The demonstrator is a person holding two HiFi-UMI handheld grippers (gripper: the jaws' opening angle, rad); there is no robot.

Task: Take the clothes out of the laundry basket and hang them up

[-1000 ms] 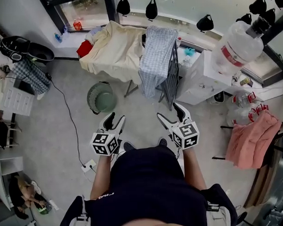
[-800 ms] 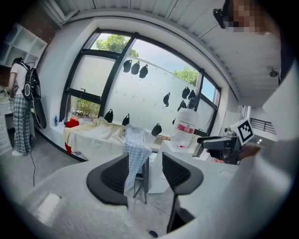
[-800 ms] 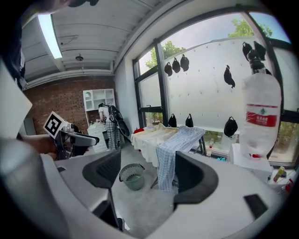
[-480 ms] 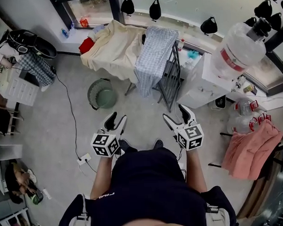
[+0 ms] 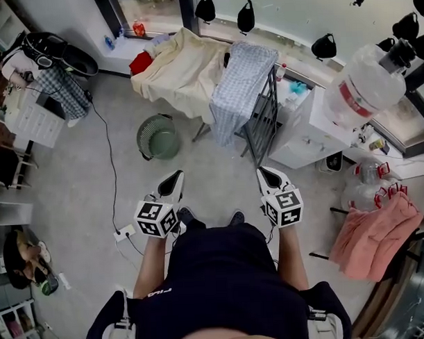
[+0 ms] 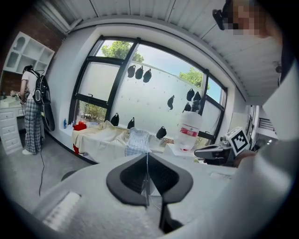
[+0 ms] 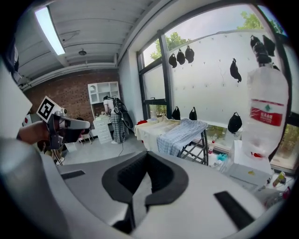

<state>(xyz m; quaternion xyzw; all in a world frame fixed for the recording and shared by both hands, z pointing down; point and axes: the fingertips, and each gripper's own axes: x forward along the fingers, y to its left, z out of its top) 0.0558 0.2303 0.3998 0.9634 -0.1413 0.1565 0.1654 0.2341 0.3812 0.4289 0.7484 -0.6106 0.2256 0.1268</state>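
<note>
Black backpack and checked trousers mark a person [image 5: 52, 77] standing far off at ten o'clock. A white power strip [image 5: 122, 235] lies on the grey floor at nine o'clock of the left gripper [image 5: 175, 178], which is held low in front of the body. Its jaws are pressed together with nothing between them. The green laundry basket [image 5: 157, 137] stands on the floor at eleven o'clock of this gripper, apart from it and just beside the drying rack's near leg. At twelve o'clock the drying rack [image 5: 264, 125] carries a cream cloth [image 5: 183, 70] spread wide over its left part. A blue checked shirt [image 5: 242, 84] is draped over its right part, hanging down toward the floor. The right gripper [image 5: 267, 174] is level with the left one, its jaws likewise pressed together and empty. A white cabinet [image 5: 301, 138] sits at one o'clock beside the rack, with a large water bottle [image 5: 362, 83] at two o'clock. A pink garment [image 5: 377, 232] hangs at three o'clock.
</note>
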